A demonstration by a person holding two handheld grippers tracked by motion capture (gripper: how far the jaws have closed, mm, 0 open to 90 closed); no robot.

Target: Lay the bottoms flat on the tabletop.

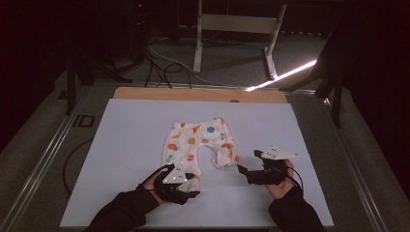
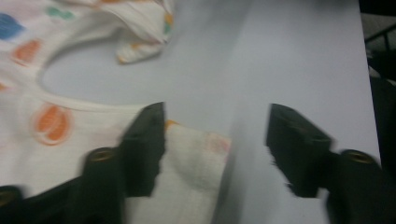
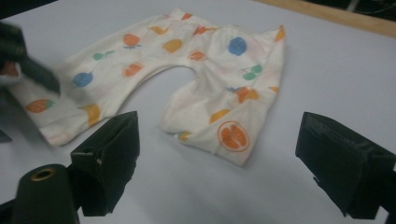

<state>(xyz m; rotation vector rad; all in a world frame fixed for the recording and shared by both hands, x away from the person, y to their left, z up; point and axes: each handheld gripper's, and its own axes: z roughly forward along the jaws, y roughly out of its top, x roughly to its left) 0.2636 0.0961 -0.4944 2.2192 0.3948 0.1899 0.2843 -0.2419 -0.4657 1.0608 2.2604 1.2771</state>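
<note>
Room: dim, dark floor with cables, pale frame legs (image 1: 199,38) at the far side, bright strip of light (image 1: 283,76) on the floor.
Table: white sheet (image 1: 125,145) over a wooden board (image 1: 145,93), lit from above.
Baby trousers: small, cream with fruit print (image 1: 200,142), lying flat mid-sheet, waistband away, two legs pointing back toward the near edge; long axis running far to near.
Left leg of trousers: cuff (image 2: 196,163) reaching right down into the left gripper, lying between the jaws and against the left-hand one.
Right leg of trousers: cuff (image 3: 224,140) folded short, ending just ahead of the right gripper, apart from it.
Left gripper (image 1: 186,186): jaws well apart, no squeeze on the cloth, cuff lying loose between them; nothing gripped.
Right gripper (image 1: 245,171): jaws spread wide, nothing between them but bare sheet, aimed across at the trousers from the near right.
Nearer hand: left, already over its cuff; right a short reach off.
Key relation: right cuff ahead and slightly left of the right gripper's open jaws, so a short push forward along the leg's axis likely enough to bracket it.
Risk, as judged: thin cloth flat on the sheet, lower jaw apt to ride over the hem instead of under it.
</note>
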